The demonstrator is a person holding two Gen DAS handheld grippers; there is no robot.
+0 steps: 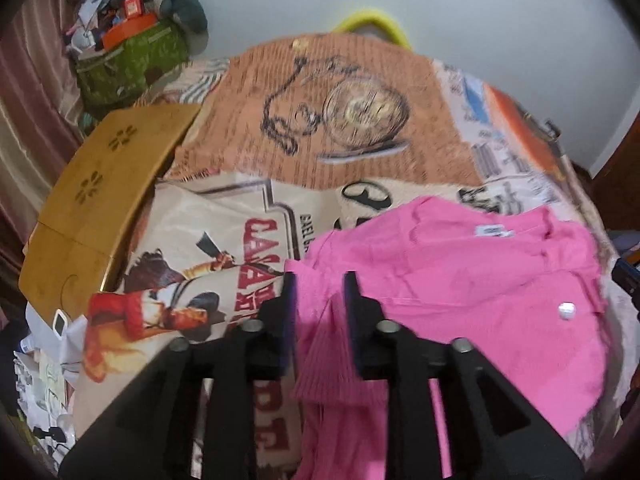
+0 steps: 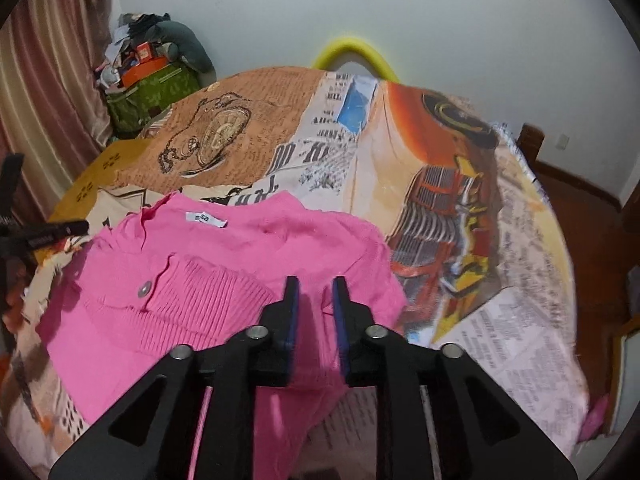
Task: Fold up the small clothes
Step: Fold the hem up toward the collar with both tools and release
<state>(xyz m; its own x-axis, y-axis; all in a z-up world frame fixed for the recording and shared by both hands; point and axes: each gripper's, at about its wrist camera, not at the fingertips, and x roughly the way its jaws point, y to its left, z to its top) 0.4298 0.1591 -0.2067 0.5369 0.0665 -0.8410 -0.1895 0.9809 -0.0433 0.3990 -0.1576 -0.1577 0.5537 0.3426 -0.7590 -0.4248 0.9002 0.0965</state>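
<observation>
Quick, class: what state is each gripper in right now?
Left gripper: open, fingers astride a ribbed fold of the pink cardigan, not clamped.
Right gripper: open, over the cardigan, holding nothing.

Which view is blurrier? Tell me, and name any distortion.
Left wrist view: motion-smeared, the pocket-watch print and pink sweater soft. Right wrist view: sharper, the sweater's label crisp-edged. Both: fisheye bending with dark corners; left claw and right claw open.

Bedspread (image 1: 224, 216) print reads perhaps "CASA"; the sweater's tag (image 2: 206, 219) is illegible.
</observation>
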